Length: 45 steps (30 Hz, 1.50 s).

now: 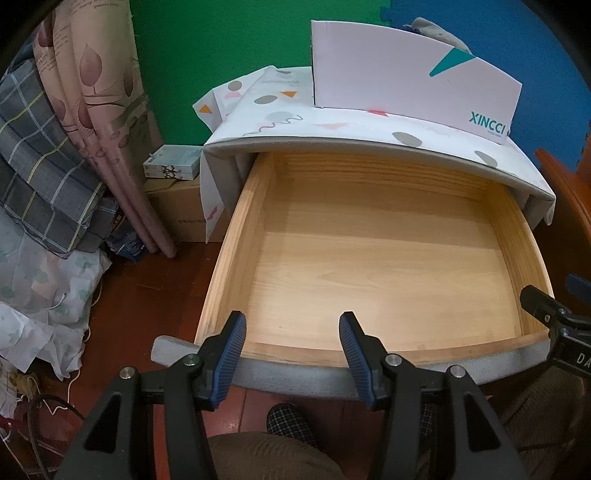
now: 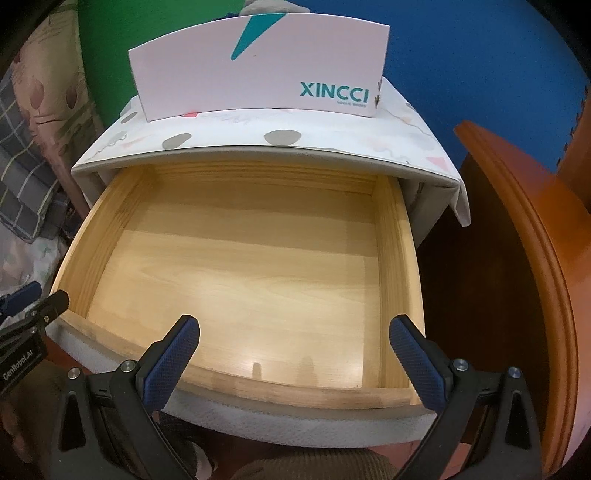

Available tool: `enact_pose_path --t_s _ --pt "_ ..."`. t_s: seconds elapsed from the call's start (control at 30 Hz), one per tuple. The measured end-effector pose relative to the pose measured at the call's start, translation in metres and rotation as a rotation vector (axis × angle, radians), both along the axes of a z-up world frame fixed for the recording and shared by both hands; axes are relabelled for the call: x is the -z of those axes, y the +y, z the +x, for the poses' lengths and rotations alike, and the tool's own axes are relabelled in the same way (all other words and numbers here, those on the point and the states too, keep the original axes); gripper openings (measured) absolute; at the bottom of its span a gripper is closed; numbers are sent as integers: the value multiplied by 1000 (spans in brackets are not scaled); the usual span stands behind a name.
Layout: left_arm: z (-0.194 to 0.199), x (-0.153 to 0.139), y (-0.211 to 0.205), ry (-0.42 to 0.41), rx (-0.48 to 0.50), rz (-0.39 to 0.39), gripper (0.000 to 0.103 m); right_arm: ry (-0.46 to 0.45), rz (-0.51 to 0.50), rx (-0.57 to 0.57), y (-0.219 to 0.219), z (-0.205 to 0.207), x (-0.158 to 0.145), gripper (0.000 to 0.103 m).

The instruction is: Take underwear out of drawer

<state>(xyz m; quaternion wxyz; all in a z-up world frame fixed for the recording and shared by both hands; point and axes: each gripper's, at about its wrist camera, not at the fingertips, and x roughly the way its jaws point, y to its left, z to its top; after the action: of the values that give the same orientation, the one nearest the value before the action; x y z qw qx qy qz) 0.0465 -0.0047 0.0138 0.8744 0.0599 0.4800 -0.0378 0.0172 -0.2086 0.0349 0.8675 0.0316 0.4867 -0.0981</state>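
Note:
The wooden drawer (image 1: 369, 258) is pulled out of the small cabinet and its bottom is bare; it also shows in the right wrist view (image 2: 240, 266). A grey cloth (image 1: 432, 27) lies behind the white XINCCI box (image 1: 406, 81) on the cabinet top; the box shows in the right wrist view too (image 2: 258, 62). My left gripper (image 1: 293, 321) is open and empty above the drawer's front edge. My right gripper (image 2: 295, 325) is open and empty above the front edge, right of the left one.
The cabinet top has a patterned cover (image 1: 332, 122). Left of it stand cardboard boxes (image 1: 177, 192), a pink curtain (image 1: 99, 110) and piled bedding (image 1: 37, 166). An orange wooden frame (image 2: 535, 258) stands to the right. My knees are under the drawer front.

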Motion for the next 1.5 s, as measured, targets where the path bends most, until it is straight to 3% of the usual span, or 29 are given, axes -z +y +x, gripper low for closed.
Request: enact_pose_path --t_s 1.5 --pt "-4 2 -8 -18 23 50 54 42 -3 -14 1 6 10 102"
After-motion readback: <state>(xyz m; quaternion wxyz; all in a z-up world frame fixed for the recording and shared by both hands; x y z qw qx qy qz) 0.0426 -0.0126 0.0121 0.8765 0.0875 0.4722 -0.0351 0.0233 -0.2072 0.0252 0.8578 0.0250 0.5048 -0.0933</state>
